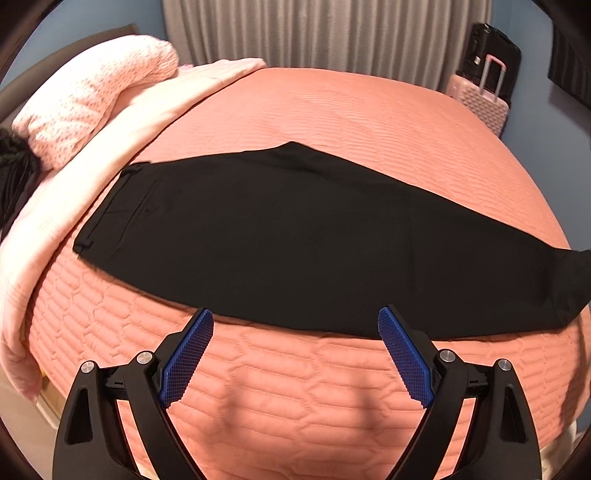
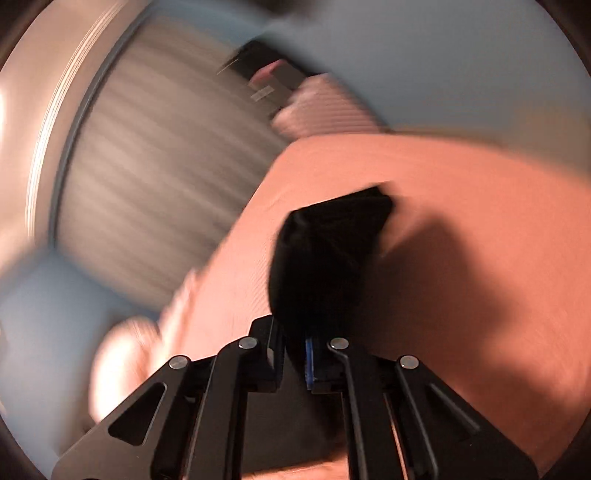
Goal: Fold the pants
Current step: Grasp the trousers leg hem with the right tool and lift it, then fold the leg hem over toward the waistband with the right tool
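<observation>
Black pants point(image 1: 288, 236) lie folded lengthwise across the salmon quilted bed point(image 1: 332, 110), waistband at the left, leg ends running off to the right. My left gripper point(image 1: 295, 325) hovers open just short of their near edge, blue pads point(image 1: 188, 354) spread wide with nothing between them. The right wrist view is motion-blurred. There my right gripper point(image 2: 295, 332) is shut on the black pants' leg end point(image 2: 328, 254), which bunches up in front of the fingers, lifted above the bed point(image 2: 461, 206).
A pale pink blanket point(image 1: 55, 206) and a dotted pink pillow point(image 1: 92, 96) lie along the bed's left side. A pink suitcase point(image 1: 480, 99) and a black bag point(image 1: 491, 48) stand at the far right by the grey curtain point(image 1: 314, 33).
</observation>
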The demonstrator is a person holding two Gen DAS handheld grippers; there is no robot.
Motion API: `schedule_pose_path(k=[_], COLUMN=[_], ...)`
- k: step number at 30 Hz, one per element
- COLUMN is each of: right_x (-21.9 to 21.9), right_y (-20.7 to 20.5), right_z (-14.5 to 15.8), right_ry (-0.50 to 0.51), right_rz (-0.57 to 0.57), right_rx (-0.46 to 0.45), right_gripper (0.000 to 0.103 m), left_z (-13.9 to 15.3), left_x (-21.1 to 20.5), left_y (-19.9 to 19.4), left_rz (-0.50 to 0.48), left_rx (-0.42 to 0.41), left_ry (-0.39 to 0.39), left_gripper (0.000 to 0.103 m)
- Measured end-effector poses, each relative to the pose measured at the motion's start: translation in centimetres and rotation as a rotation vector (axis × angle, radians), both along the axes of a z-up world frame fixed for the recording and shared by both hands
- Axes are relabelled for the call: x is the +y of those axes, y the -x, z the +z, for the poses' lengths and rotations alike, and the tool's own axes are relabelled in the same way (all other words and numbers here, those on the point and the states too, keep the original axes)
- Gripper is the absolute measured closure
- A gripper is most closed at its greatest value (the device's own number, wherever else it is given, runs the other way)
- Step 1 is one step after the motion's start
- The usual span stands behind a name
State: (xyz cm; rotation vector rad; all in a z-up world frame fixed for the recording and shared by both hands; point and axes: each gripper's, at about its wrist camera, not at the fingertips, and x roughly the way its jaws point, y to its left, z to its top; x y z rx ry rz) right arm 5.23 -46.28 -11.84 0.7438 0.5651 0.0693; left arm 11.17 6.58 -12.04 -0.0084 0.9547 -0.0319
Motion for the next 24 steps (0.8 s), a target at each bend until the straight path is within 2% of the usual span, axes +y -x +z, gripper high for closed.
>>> schedule_pose_path(k=[2, 4, 5, 7, 9, 10, 11, 14, 16, 18, 20, 21, 22, 24], right_x=[7.1, 13.3, 17.3, 22.2, 26.7, 28.1, 28.6, 28.5, 29.1, 30.3, 32.3, 32.7, 32.8, 32.2], right_y=[-3.6, -6.1, -7.7, -9.7, -10.9, -10.8, -10.5, -10.6, -10.3, -9.9, -9.7, -9.1, -8.7, -8.0], right_z=[2.5, 2.4, 0.9, -3.0, -7.5, -8.6, -8.6, -7.5, -5.8, -5.3, -7.1, -7.3, -6.4, -4.9], right_ry=[0.144, 0.228, 0.249, 0.229, 0.257, 0.281, 0.284, 0.222, 0.276, 0.323, 0.432, 0.479, 0.502, 0.479], right_rz=[0.206, 0.357, 0.448, 0.556, 0.647, 0.659, 0.640, 0.602, 0.623, 0.695, 0.810, 0.823, 0.817, 0.787], right_rx=[0.001, 0.028, 0.066, 0.161, 0.280, 0.292, 0.246, 0.252, 0.203, 0.193, 0.264, 0.247, 0.214, 0.226], right_gripper=[0.095, 0.096, 0.096, 0.096, 0.095, 0.095, 0.095, 0.095, 0.095, 0.095, 0.089, 0.089, 0.086, 0.073], left_z=[-0.3, -0.7, -0.9, -1.1, -1.3, -1.4, -1.5, -1.7, -2.1, -2.5, -2.9, -3.3, -3.6, -3.9], left_x=[1.4, 3.2, 4.4, 6.0, 7.9, 8.8, 9.7, 12.5, 14.1, 15.4, 16.3, 16.8, 17.4, 19.5], left_y=[-0.1, -0.3, -0.3, -0.5, -0.7, -0.9, -1.1, -2.0, -2.5, -3.3, -4.1, -4.7, -5.1, -5.6], left_rz=[0.030, 0.065, 0.087, 0.116, 0.138, 0.147, 0.150, 0.165, 0.180, 0.194, 0.199, 0.207, 0.220, 0.271], left_rx=[0.003, 0.011, 0.015, 0.018, 0.019, 0.023, 0.027, 0.030, 0.017, 0.018, 0.021, 0.031, 0.044, 0.039], left_ry=[0.017, 0.046, 0.066, 0.089, 0.104, 0.101, 0.099, 0.085, 0.093, 0.102, 0.117, 0.127, 0.137, 0.195], left_gripper=[0.014, 0.014, 0.014, 0.014, 0.014, 0.014, 0.014, 0.014, 0.014, 0.014, 0.014, 0.014, 0.014, 0.014])
